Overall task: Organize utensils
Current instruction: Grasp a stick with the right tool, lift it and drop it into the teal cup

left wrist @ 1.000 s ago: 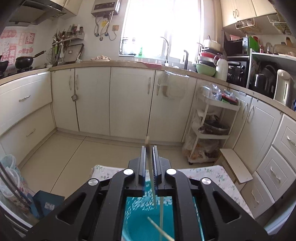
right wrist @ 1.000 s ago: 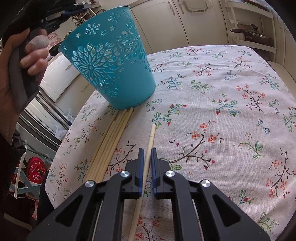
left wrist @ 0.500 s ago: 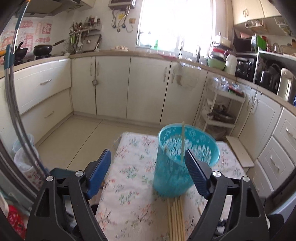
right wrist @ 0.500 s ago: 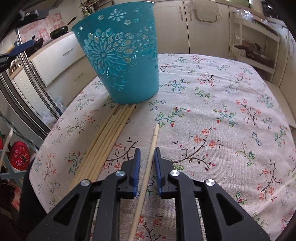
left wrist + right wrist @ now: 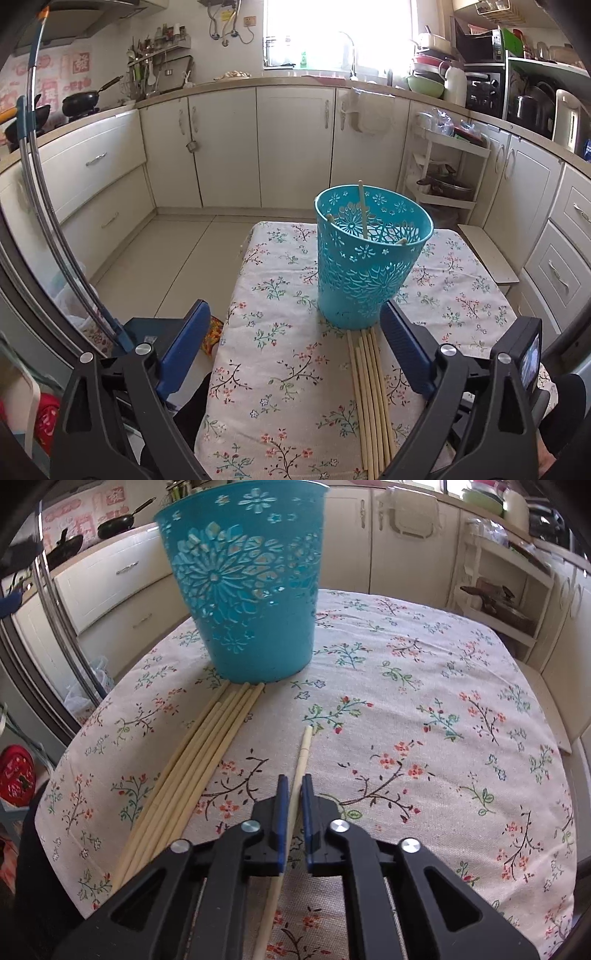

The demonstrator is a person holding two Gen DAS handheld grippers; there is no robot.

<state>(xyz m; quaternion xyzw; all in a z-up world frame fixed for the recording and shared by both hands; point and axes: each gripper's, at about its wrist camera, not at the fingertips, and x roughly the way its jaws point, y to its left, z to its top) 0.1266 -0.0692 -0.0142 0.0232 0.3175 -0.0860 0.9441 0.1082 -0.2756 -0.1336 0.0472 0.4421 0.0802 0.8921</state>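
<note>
chopstick bundle (image 5: pixel 369 398) cut off (bottom edge)

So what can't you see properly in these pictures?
- Inside of the teal basket, right wrist view: its own wall hides the contents.
- Near ends of the chopstick bundle, left wrist view: cut off by the bottom edge.
- Rear of the single chopstick, right wrist view: hidden under the right gripper.
- Items on the far counter: too small.

A kitchen with cream cabinets (image 5: pixel 229 147) running along the walls under a pale countertop (image 5: pixel 295 80). Bright daylight pours through the window (image 5: pixel 336 31) above the tap. The floor (image 5: pixel 155 258) is pale tile. A white trolley shelf (image 5: pixel 447 166) stands by the cabinets, and a black pan (image 5: pixel 86 101) sits on the stove.
</note>
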